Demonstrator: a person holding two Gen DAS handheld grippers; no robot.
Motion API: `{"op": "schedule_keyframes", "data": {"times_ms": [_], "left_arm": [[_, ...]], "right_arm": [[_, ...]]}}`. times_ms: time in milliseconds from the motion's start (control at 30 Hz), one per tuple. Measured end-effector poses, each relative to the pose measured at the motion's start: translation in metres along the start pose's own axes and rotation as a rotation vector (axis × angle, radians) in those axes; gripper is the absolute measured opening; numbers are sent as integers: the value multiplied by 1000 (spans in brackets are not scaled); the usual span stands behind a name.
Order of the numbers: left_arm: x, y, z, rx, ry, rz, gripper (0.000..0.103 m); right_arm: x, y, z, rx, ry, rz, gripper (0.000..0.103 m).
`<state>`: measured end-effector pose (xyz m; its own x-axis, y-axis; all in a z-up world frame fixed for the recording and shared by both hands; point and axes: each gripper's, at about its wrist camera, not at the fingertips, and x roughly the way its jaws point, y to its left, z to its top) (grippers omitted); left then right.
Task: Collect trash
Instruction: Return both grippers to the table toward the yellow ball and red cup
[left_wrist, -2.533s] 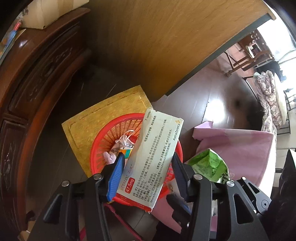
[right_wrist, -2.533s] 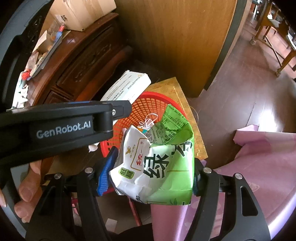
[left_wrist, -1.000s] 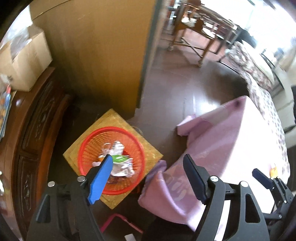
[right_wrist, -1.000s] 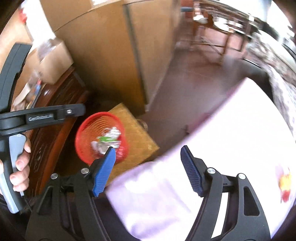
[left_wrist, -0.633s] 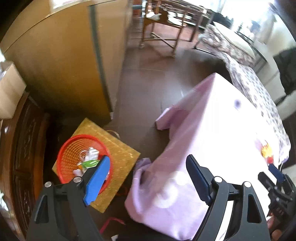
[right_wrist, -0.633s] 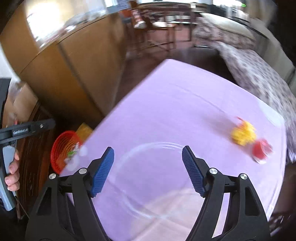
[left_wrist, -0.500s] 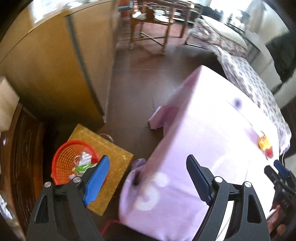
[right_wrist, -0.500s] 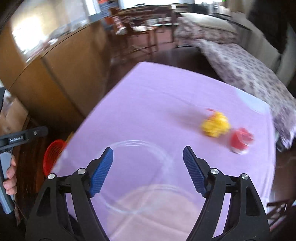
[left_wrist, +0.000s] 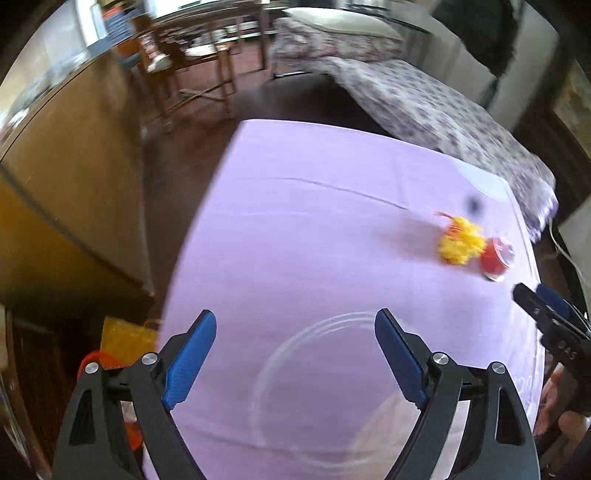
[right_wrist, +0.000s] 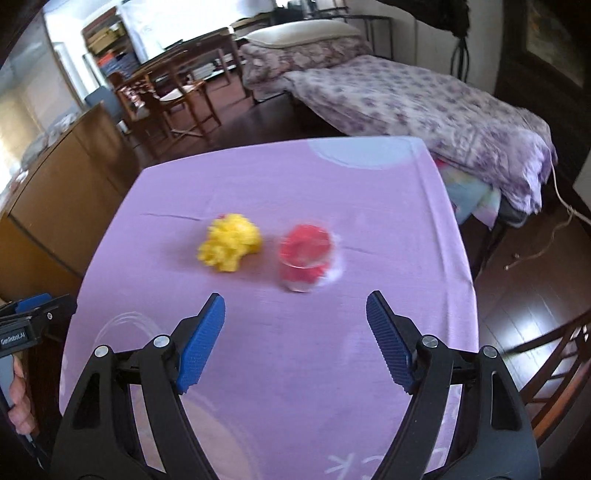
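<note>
Since the earlier frames you have let go of both pieces of rubbish: the white carton that sat in your left gripper (left_wrist: 295, 363) and the green-and-white packet that sat in your right gripper (right_wrist: 295, 341) are gone from between the pads and lay in the red basket (left_wrist: 96, 360) a second ago. Both cameras have swung off the basket and now look down on the table under its lilac cloth (right_wrist: 295, 177). Only a sliver of the basket's rim shows in the left view, low at the left edge beside the yellow mat (left_wrist: 122, 339) on the floor. Your left gripper's jaws are spread wide and opening, with nothing between them; only the cloth and a faint ring pattern lie below. Your right gripper's jaws stand wide apart and likewise hold nothing. The remaining trash lies on the cloth ahead of the right gripper, untouched: a crumpled yellow wad (right_wrist: 231, 243) and, just beside it, a red cup-like item (right_wrist: 304, 253) (blurred; its make cannot be told). Both lie clear of the fingertips.
</note>
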<state>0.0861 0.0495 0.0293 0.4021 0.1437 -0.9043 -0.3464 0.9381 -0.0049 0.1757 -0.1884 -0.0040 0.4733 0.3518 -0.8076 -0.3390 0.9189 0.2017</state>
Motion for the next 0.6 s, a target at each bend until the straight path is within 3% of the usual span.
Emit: {"op": "schedule_keyframes", "data": {"times_ms": [233,600], "left_arm": [[23,-57,9,127,16,-32,86],[44,-104,29,182,29,-57,86]], "right_arm": [[15,-30,-2,27,17,-6,77],[15,-31,-9,21,32,-26,77]]}}
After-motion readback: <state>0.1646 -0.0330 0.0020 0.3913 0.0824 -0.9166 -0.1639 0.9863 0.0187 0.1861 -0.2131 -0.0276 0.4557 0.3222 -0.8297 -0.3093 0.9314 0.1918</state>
